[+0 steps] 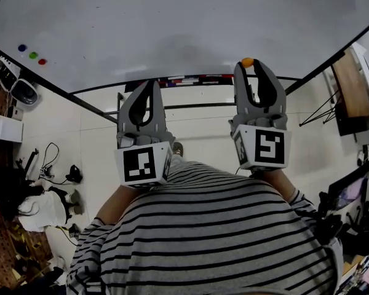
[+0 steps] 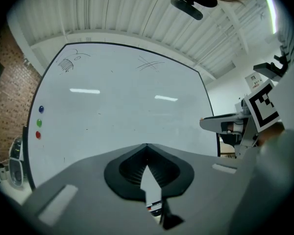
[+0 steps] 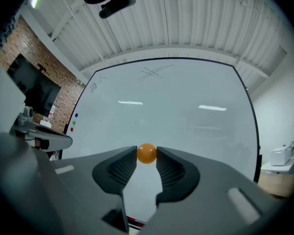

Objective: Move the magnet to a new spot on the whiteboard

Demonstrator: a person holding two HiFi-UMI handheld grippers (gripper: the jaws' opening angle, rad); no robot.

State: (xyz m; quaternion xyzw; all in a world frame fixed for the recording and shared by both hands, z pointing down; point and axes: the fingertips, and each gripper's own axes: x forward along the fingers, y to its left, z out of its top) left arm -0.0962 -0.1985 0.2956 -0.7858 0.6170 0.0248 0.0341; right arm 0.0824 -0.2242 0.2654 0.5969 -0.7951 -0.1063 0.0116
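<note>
Right tongs [image 3: 147, 156] are closed to a narrow gap, tips pinching the orange magnet [image 3: 147, 153] from both sides, in front of the lower middle of the whiteboard [image 3: 186, 106]; can't tell if the magnet touches the board. Left tongs [image 2: 147, 147] are fully closed, tips together with nothing between them, and are raised toward the board at centre-left of the head view, a bit lower than the right one. Blue, green and red magnets [image 1: 32, 55] sit in a row on the board at upper left of the head view.

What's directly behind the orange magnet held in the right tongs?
Bare whiteboard lies behind the orange magnet, pinched by the right tongs. The magnet hides its own back, so contact with the board cannot be seen.
</note>
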